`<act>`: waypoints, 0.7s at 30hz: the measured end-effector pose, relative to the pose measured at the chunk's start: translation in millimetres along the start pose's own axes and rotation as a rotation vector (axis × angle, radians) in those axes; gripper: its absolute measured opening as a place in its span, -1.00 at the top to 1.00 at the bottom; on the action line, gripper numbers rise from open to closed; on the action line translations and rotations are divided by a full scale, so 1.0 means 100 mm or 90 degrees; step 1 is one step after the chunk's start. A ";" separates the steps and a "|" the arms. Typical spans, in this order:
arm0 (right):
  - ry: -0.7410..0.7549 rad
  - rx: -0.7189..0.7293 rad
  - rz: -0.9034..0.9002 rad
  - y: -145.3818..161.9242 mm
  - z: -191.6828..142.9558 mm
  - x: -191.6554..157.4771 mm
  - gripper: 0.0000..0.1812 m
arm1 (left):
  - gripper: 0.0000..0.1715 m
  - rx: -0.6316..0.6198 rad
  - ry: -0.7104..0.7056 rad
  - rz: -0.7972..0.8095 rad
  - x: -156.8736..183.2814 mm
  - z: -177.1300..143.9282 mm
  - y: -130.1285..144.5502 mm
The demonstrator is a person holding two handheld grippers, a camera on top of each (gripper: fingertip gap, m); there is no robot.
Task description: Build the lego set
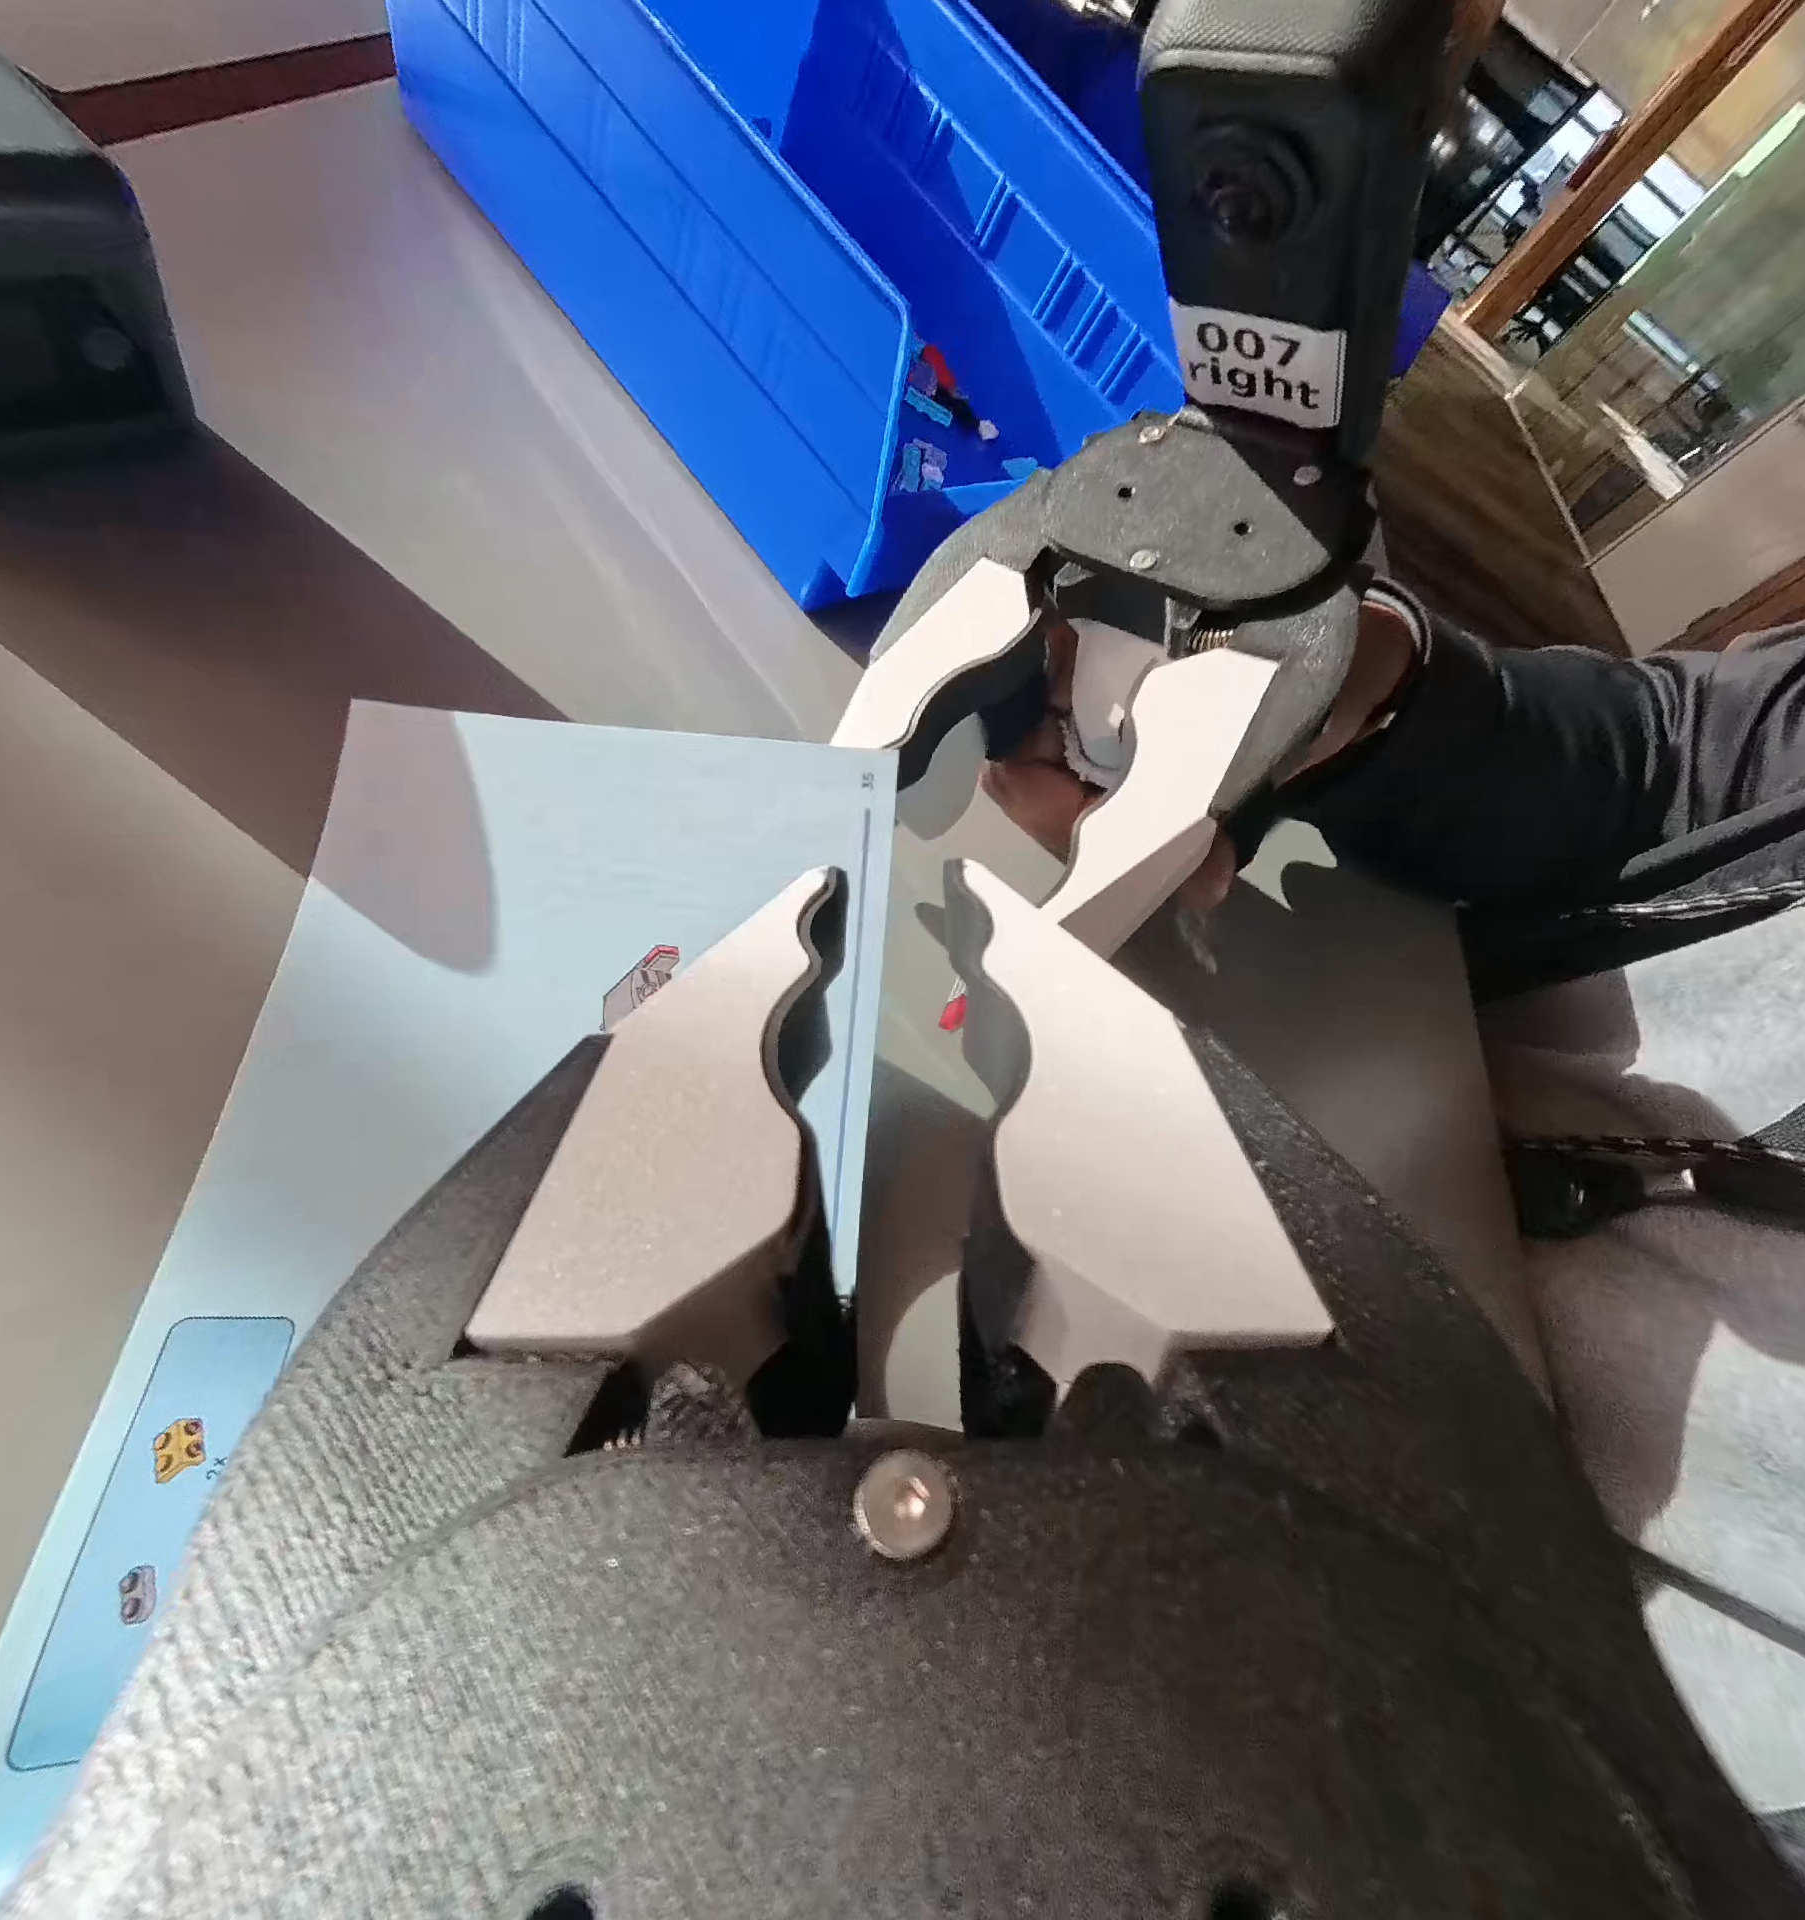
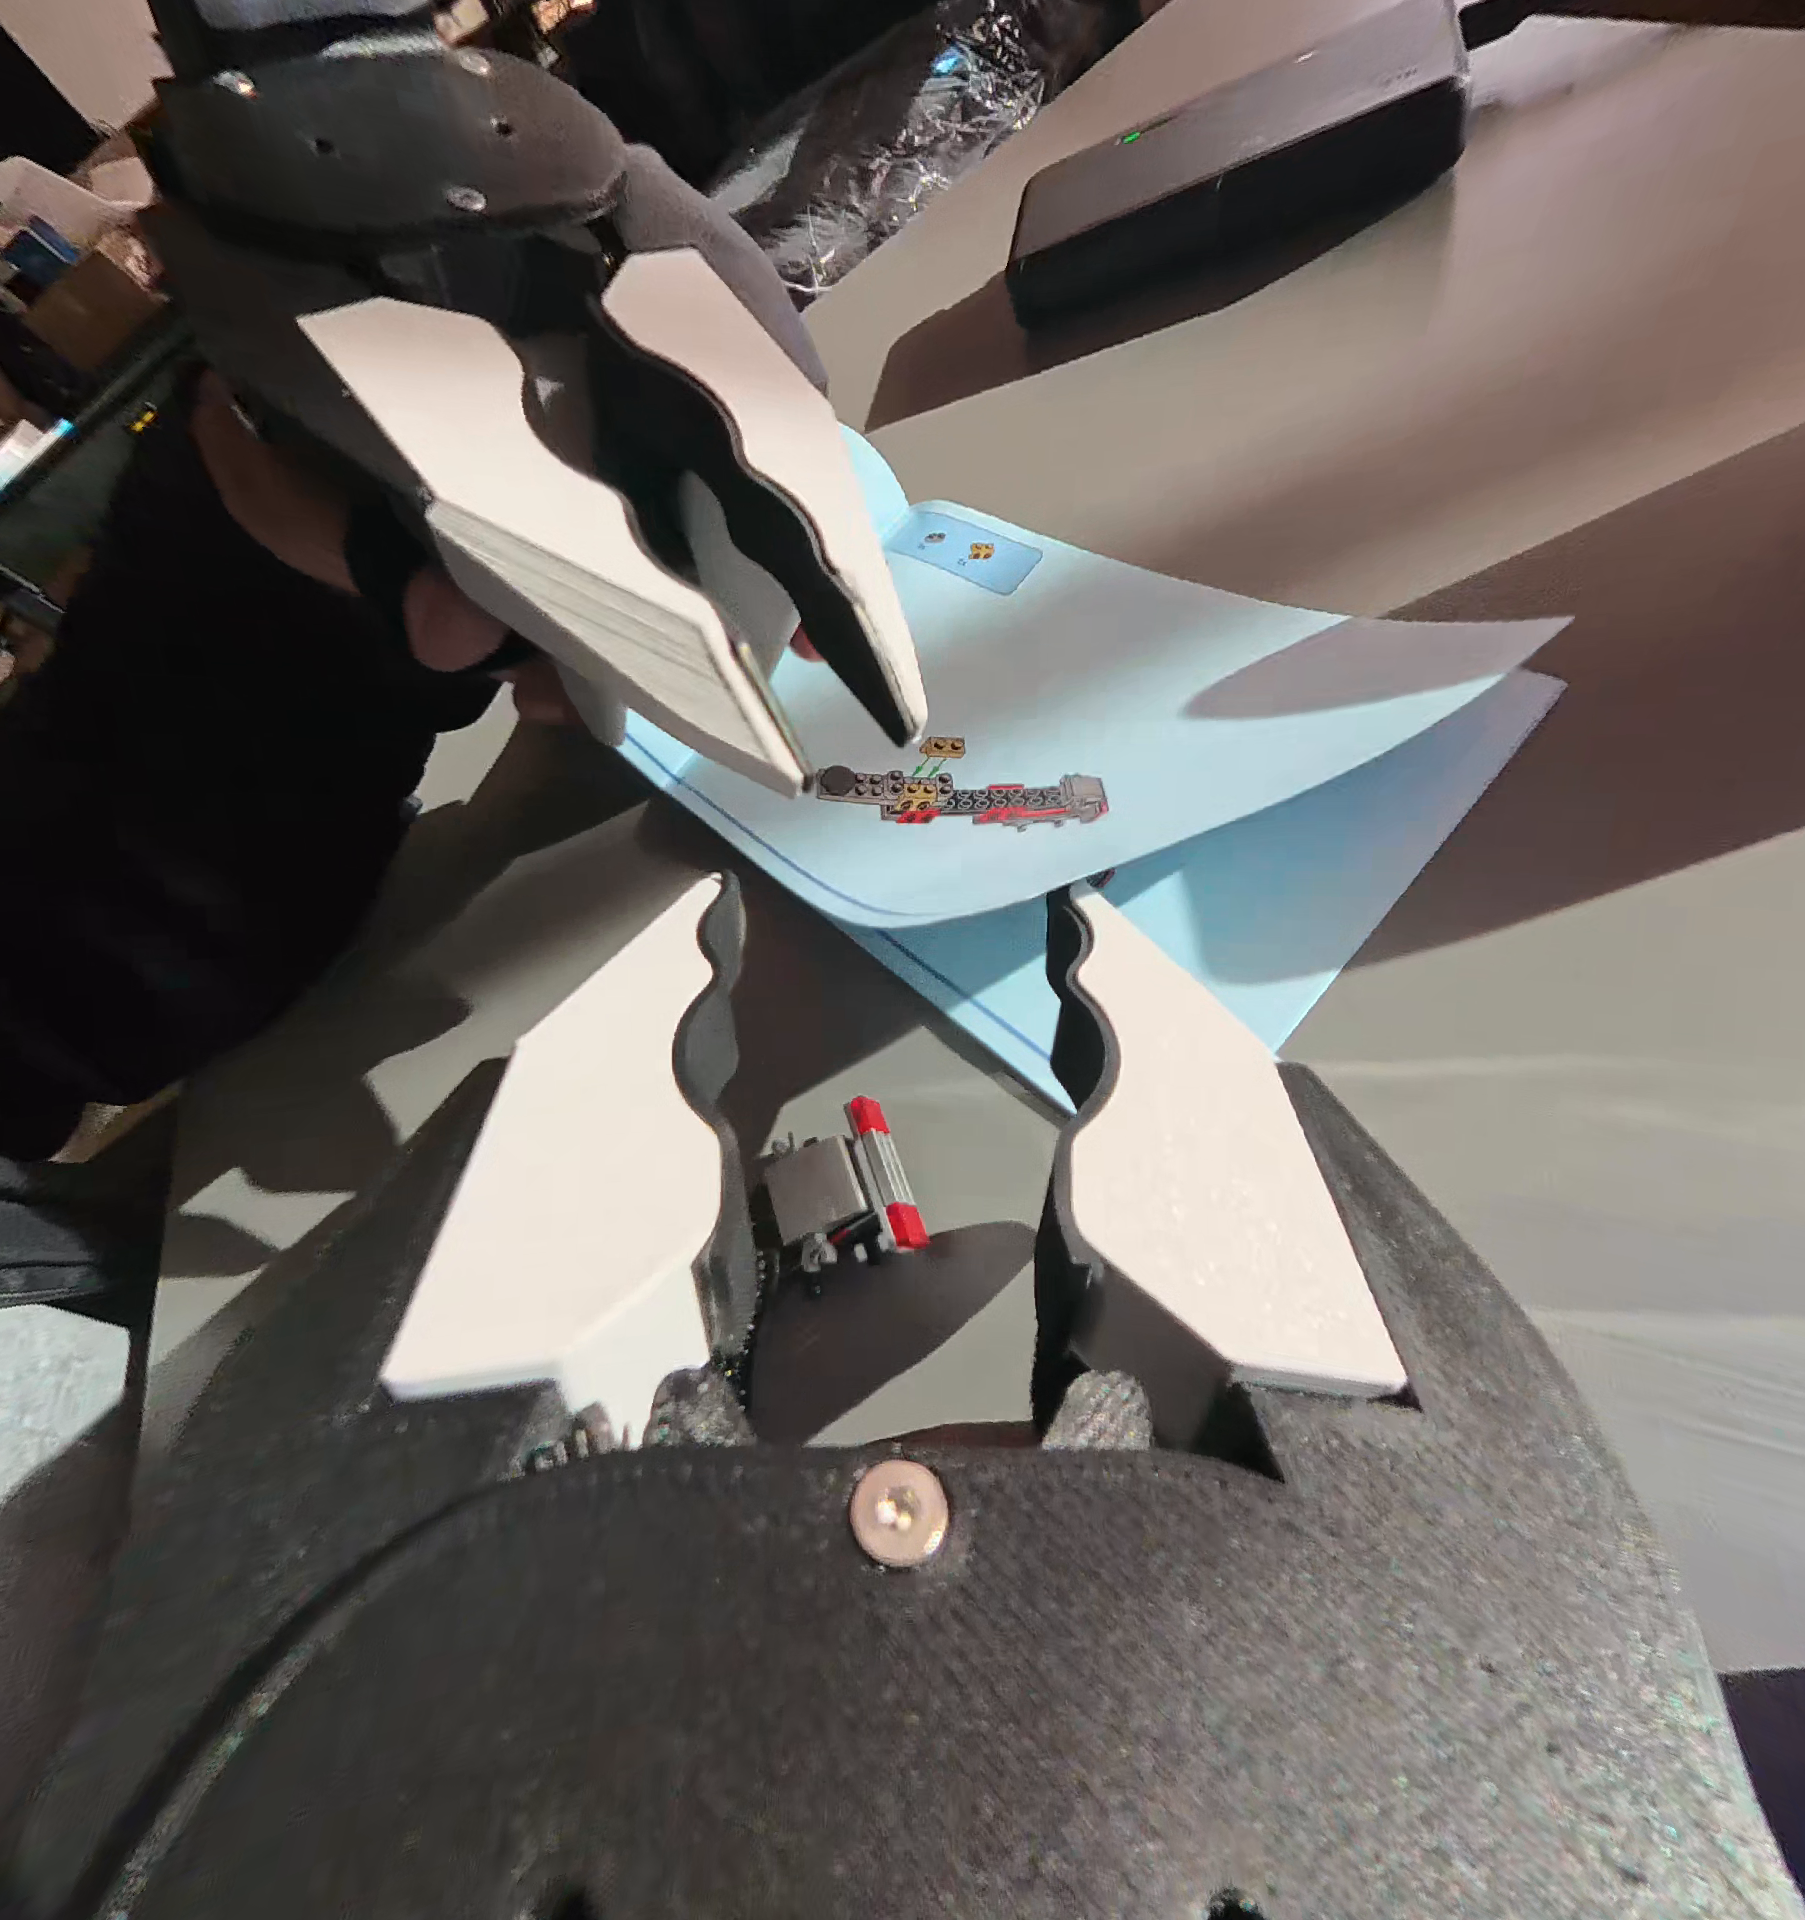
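Note:
The light blue instruction booklet [image 1: 565,883] lies open on the grey table, with one page [image 2: 1137,665] lifted and curled above the page beneath [image 2: 1241,935]. My left gripper [image 1: 895,873] is narrowly open, and the lifted page's edge runs between its jaws; it also shows in the right wrist view [image 2: 856,753], tips just above the printed build step. My right gripper [image 2: 890,894] is wide open and empty, above a small grey and red lego assembly [image 2: 856,1184] on the table. The right gripper also shows opposite the left one [image 1: 965,831]. A red bit of the assembly [image 1: 955,1008] shows between my left fingers.
Blue plastic bins [image 1: 669,260] stand at the far side of the table, with loose lego pieces [image 1: 929,416] in one. A black box-shaped device [image 2: 1241,177] sits on the table beyond the booklet. A gloved hand and dark sleeve [image 1: 1449,748] hold the right gripper. Both grippers' tips are close together, under 4 cm apart.

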State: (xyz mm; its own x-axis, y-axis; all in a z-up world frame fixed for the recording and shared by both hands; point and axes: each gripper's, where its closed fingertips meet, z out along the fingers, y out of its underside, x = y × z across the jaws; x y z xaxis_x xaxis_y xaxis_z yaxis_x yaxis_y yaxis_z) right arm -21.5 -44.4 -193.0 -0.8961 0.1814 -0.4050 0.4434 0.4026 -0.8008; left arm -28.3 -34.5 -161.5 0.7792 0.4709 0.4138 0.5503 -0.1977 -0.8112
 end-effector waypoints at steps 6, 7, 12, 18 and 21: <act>-0.022 0.013 0.011 -0.02 -0.03 -0.02 0.33 | 0.73 -0.005 -0.041 0.034 -0.05 0.02 -0.01; -0.025 0.014 0.011 -0.02 -0.03 -0.02 0.33 | 0.72 -0.010 -0.048 0.043 -0.06 0.03 0.00; -0.037 0.022 0.003 -0.03 -0.04 -0.05 0.33 | 0.67 -0.023 -0.079 0.090 -0.06 0.13 0.02; -0.039 0.023 -0.004 -0.03 -0.03 -0.06 0.33 | 0.67 -0.034 -0.111 0.114 -0.10 0.24 0.04; -0.040 0.022 -0.006 -0.03 -0.03 -0.06 0.33 | 0.71 -0.028 -0.110 0.102 -0.12 0.25 0.05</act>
State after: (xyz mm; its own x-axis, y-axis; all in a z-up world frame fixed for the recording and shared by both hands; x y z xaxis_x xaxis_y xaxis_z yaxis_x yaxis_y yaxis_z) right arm -17.2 -43.9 -186.6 -0.8979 0.1213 -0.4231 0.4363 0.3725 -0.8191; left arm -43.1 -19.7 -180.7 0.7965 0.5699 0.2019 0.4400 -0.3174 -0.8400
